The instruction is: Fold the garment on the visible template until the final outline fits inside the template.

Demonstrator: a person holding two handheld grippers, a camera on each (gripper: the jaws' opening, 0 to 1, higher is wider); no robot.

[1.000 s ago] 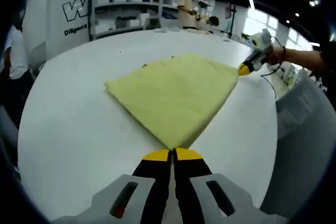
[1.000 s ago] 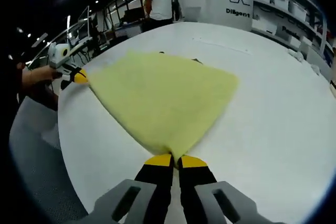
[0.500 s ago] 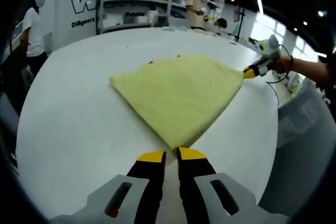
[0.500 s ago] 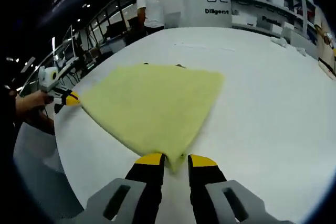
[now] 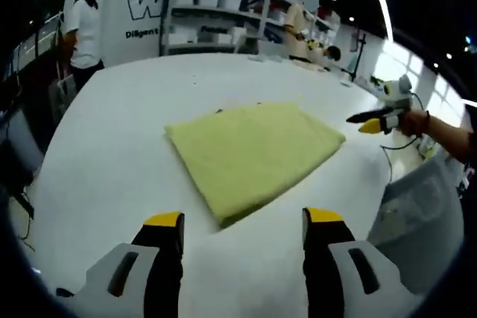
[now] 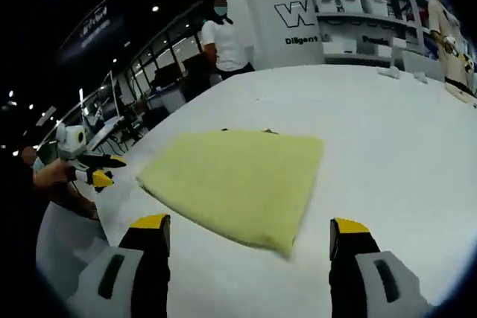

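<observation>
A yellow folded garment lies flat on the white table, with small dark marks peeking out at its far edge. My left gripper stands wide open just short of the garment's near corner, nothing between its fingers. In the left gripper view the right gripper hovers off the garment's right corner, held by a hand. In the right gripper view the garment lies ahead of my open right gripper, and the left gripper hangs clear of the cloth's left corner.
The table's rim curves close by me on both sides. Shelves with white bins stand behind it. A person in a white shirt stands at the far edge, and others are by the shelves.
Both grippers opened and let go of the garment's corners, then drew back from it. The garment now rests loose on the table.
</observation>
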